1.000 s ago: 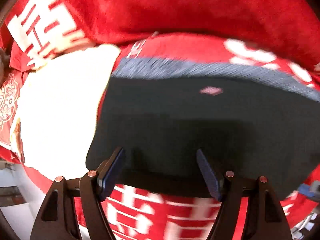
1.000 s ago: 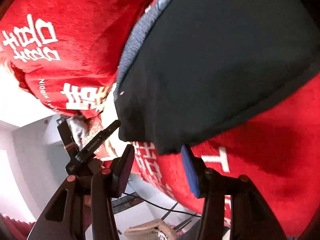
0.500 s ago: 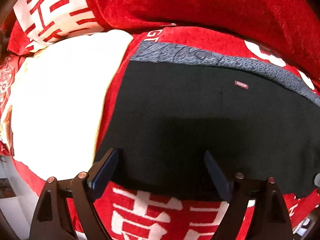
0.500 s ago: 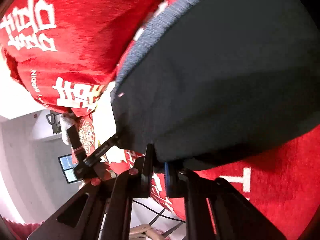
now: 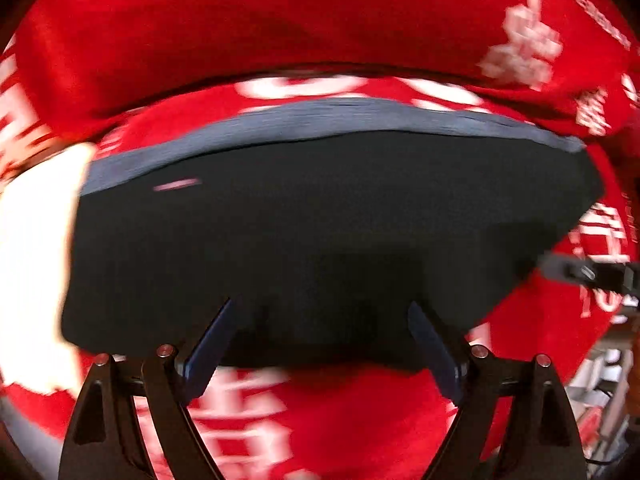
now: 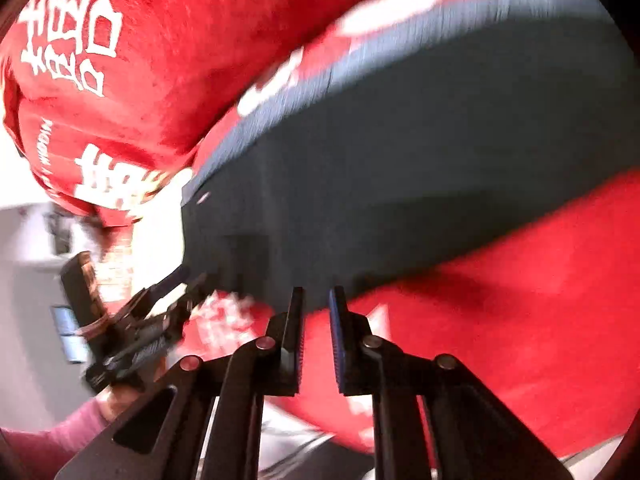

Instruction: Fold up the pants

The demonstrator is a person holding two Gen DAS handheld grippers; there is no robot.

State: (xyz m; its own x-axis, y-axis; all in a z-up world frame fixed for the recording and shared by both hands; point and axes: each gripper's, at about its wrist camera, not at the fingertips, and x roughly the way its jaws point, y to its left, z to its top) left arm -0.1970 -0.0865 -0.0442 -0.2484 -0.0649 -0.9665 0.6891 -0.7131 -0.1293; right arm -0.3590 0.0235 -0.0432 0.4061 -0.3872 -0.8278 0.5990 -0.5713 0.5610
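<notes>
The dark pants (image 5: 320,232) lie folded in a flat block on a red blanket with white characters (image 5: 280,32), grey waistband (image 5: 320,120) at the far edge. My left gripper (image 5: 320,316) is open, its fingers straddling the near edge of the pants. In the right wrist view the pants (image 6: 420,168) lie ahead, and my right gripper (image 6: 316,300) stands nearly closed at their near edge with a narrow gap; I cannot tell whether cloth is pinched. The left gripper (image 6: 180,284) shows at left in that view.
A red cushion or rolled blanket (image 6: 140,60) lies behind the pants. A bright white patch (image 5: 36,260) lies left of the pants. Beyond the bed edge are a pale wall and floor (image 6: 28,280). A pink sleeve (image 6: 44,440) shows at lower left.
The right gripper closed at the pants' near edge half a second ago and now shows a small gap. The left gripper has shifted right along the edge; both views are blurred by motion.
</notes>
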